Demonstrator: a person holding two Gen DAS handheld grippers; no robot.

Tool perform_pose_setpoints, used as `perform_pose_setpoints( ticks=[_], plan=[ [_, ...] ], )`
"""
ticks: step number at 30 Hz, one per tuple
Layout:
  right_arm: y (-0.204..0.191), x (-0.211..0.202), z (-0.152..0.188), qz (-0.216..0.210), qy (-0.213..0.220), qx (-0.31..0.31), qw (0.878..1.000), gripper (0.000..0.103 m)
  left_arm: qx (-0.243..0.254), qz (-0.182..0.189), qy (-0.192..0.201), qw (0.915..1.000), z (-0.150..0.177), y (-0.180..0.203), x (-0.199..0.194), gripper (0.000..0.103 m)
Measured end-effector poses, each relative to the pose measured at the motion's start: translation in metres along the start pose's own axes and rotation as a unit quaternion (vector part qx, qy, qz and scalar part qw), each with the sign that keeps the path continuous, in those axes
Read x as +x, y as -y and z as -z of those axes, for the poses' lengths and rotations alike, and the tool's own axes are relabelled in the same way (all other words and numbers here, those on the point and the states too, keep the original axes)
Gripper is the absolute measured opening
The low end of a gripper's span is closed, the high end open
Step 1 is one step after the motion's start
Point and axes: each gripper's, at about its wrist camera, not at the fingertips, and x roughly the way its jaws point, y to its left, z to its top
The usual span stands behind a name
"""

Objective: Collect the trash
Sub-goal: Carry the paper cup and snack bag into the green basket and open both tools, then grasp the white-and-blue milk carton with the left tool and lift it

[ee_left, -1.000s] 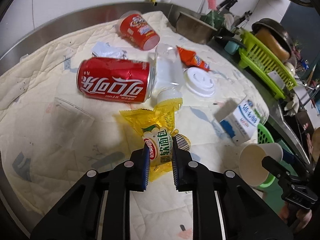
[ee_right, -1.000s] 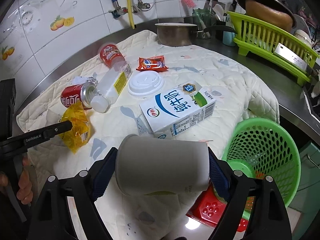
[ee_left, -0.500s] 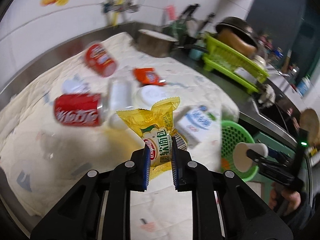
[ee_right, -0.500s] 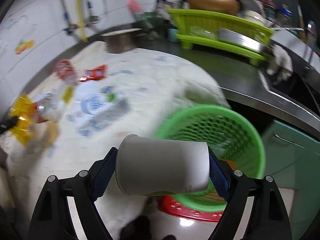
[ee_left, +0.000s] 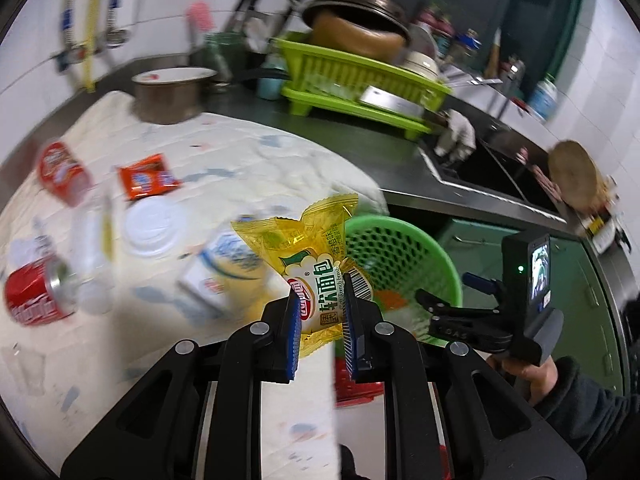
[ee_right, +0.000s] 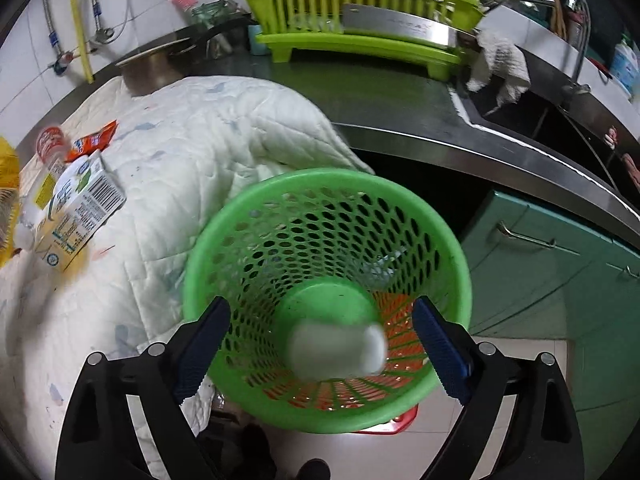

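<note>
Left gripper [ee_left: 320, 320] is clamped on a yellow bread wrapper [ee_left: 310, 258], holding it up over the quilt edge beside the green basket [ee_right: 256, 216]. Right gripper [ee_right: 322, 330] hangs wide apart over that basket, holding nothing; a blurry white paper cup [ee_right: 338, 350] sits loose inside it. Left on the quilt [ee_right: 208, 128]: milk carton [ee_right: 78, 210], cola can [ee_left: 34, 296], orange snack packet [ee_left: 146, 176], white lid [ee_left: 154, 228], red cup [ee_left: 62, 172]. The wrapper hides part of the carton in the left view, and motion blur smears most labels.
</note>
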Motion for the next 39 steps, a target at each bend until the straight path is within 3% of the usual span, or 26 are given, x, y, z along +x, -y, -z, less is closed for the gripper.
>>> perform_pose_setpoints(
  ticks=[13,17,20,23,31,39],
  plan=[
    [0.059,-0.068,0.02,0.018,0.052,0.064,0.996,0.091,0.036,0.065,-0.098,0.9925,-0.001,0.066,0.109,0.018],
    [0.069,-0.084,0.025,0.022,0.063,0.078,0.995,0.091,0.05,0.056,-0.12,0.9899,0.005,0.082,0.136,0.023],
    [0.072,-0.09,0.027,0.023,0.068,0.084,0.994,0.091,0.045,0.052,-0.131,0.989,0.006,0.085,0.148,0.037],
    [0.073,-0.094,0.028,0.026,0.072,0.084,0.993,0.091,0.04,0.053,-0.125,0.99,0.005,0.086,0.148,0.054],
    [0.064,-0.104,0.021,0.013,0.086,0.079,0.993,0.091,0.019,0.048,-0.094,0.9943,0.002,0.066,0.113,0.054],
    [0.031,-0.103,0.005,-0.024,0.093,0.046,0.994,0.091,-0.016,-0.007,-0.047,0.9988,0.006,0.017,0.055,0.059]
  ],
)
